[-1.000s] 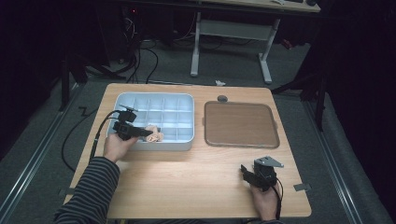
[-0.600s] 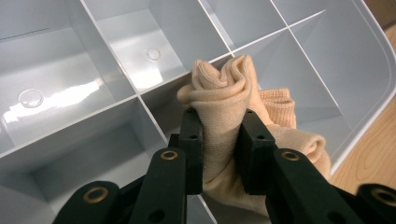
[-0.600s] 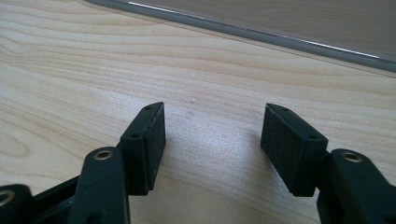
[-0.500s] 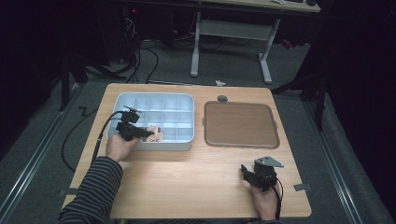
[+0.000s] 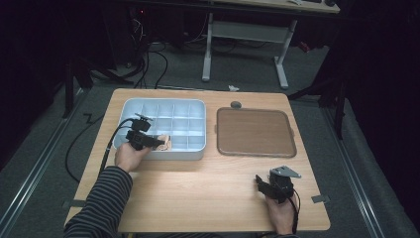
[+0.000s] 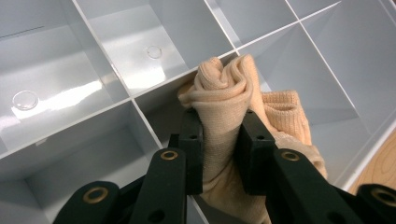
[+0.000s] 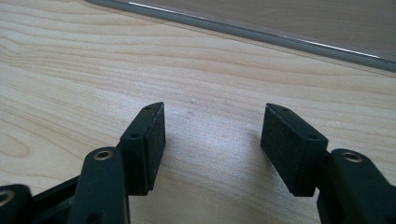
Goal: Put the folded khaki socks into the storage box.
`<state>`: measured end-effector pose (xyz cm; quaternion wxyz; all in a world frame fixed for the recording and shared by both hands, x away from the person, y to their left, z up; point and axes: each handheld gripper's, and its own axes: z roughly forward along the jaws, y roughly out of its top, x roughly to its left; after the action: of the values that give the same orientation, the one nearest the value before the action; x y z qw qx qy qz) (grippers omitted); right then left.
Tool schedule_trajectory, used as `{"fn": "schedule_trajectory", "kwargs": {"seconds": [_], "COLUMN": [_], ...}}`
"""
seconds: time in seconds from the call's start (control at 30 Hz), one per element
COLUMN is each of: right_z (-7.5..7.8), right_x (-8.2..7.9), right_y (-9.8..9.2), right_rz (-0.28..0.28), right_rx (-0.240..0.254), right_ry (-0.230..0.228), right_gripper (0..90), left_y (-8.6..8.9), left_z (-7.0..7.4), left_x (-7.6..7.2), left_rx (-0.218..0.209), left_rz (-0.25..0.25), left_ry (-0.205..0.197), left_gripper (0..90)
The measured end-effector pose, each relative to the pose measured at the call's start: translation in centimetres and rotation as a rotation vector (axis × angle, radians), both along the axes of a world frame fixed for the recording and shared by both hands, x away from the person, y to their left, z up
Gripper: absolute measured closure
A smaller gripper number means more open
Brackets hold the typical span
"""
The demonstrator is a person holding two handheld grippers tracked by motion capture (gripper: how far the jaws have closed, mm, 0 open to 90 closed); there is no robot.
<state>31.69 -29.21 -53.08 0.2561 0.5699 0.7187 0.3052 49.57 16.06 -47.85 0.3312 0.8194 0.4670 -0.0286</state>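
While the left gripper [image 6: 219, 154] pinches a bunched peach-coloured sock [image 6: 233, 93] over the near row of the grey divided tray [image 5: 198, 106], the cloth sits across a divider [image 6: 159, 91], partly in one compartment and partly spilling toward the next. If the jaws let go here, the sock could drape over that wall or unroll instead of dropping into one cell, and a loose fold might catch on a pad. Further right, past the brown mat [image 5: 255, 131], the right gripper [image 7: 212, 140] rests wide and empty above the wooden table [image 7: 70, 70].
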Motion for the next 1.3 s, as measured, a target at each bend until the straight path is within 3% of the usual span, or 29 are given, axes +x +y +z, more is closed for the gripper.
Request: {"fn": "schedule_trajectory", "kwargs": {"seconds": [0.13, 0.43, 0.73, 0.87, 0.93, 1.17, 1.3], "right_z": [0.0, 0.0, 0.0, 0.0, 0.0, 0.0, 0.0], "right_x": [0.0, 0.0, 0.0, 0.0, 0.0, 0.0, 0.0], "right_y": [0.0, 0.0, 0.0, 0.0, 0.0, 0.0, 0.0], "right_rz": [0.002, 0.010, 0.015, 0.012, 0.014, 0.013, 0.011], "right_rx": [0.002, 0.007, 0.002, 0.004, 0.004, 0.005, 0.008], "right_ry": [-0.001, 0.001, -0.002, 0.000, -0.001, 0.000, 0.001], "right_gripper": [40.1, 40.0, 40.0, 40.1, 40.1, 40.1, 40.1], "left_y": [-0.8, -1.6, -1.7, -1.4, -1.5, -1.1, -1.1], "left_z": [0.2, -0.1, 0.0, 0.2, 0.6, 1.4, 1.5], "left_x": [0.1, 0.3, 0.2, 0.3, 0.0, -0.1, -0.2], "left_rx": [0.082, 0.145, 0.159, 0.141, 0.156, 0.096, 0.107], "left_rz": [-0.013, -0.029, -0.026, -0.019, -0.010, 0.011, 0.010], "left_ry": [-0.003, -0.006, 0.000, 0.002, -0.019, -0.021, -0.033], "left_gripper": [74.6, 75.0, 73.9, 72.1, 70.4, 57.6, 56.6]}}
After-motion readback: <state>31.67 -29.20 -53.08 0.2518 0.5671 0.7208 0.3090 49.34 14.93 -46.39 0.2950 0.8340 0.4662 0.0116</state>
